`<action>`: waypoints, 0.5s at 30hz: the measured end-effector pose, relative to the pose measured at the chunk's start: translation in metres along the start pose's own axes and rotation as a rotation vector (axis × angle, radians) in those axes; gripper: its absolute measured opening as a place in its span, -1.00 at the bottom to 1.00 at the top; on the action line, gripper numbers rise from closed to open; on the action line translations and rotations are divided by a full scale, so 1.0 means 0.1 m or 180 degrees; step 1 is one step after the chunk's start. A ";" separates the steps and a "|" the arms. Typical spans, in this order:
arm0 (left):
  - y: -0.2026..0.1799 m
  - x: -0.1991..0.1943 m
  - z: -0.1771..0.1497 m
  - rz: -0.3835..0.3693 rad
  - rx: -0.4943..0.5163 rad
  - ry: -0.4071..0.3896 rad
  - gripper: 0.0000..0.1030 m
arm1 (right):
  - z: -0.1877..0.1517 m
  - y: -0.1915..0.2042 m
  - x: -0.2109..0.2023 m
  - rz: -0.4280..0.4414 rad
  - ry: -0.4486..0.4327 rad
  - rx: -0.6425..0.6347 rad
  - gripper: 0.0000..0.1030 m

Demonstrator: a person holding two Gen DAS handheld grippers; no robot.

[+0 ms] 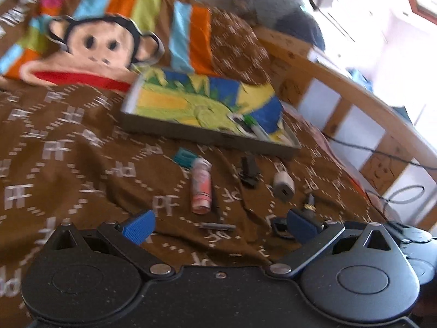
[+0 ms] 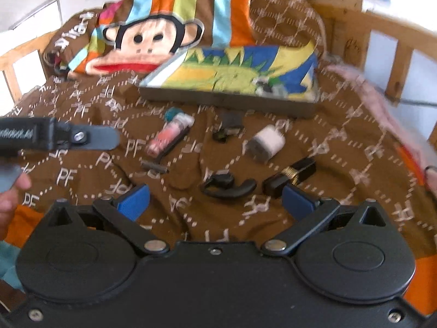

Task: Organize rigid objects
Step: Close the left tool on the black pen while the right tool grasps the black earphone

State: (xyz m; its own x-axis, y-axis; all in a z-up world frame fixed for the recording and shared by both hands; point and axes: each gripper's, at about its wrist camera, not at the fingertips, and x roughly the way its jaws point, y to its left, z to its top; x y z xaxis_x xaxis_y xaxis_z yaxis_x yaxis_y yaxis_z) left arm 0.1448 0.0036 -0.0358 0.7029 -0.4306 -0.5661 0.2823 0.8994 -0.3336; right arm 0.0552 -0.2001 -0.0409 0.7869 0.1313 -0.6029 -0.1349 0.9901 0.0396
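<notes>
On the bed's brown cover (image 2: 82,114), repeating "PF" lettering is showing beneath loose items lying well apart: a pink tube (image 2: 166,136), white charger (image 2: 266,143), black clip (image 2: 228,186) and razor (image 2: 154,165). Toward the headboard, a painted tray (image 2: 232,82) is sitting, likely waiting to collect them. Both the left claw (image 1: 218,225) and right claw (image 2: 215,199) are hovering wide and empty.
</notes>
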 end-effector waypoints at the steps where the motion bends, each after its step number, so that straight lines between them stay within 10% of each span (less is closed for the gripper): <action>1: 0.00 0.09 0.02 -0.0036 0.0022 0.0061 0.98 | 0.00 -0.01 0.05 0.0043 0.0065 0.0011 0.99; 15: 0.16 0.85 0.12 -0.0315 -0.0082 0.0604 0.30 | 0.03 -0.10 0.56 0.0024 0.0219 0.0039 0.94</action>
State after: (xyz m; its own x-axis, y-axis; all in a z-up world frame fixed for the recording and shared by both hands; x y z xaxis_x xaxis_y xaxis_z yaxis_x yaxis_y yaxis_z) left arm 0.2169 -0.0178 -0.0806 0.5365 -0.5252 -0.6605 0.3254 0.8509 -0.4123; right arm 0.1023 -0.2023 -0.0725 0.7426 0.1353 -0.6559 -0.1330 0.9897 0.0536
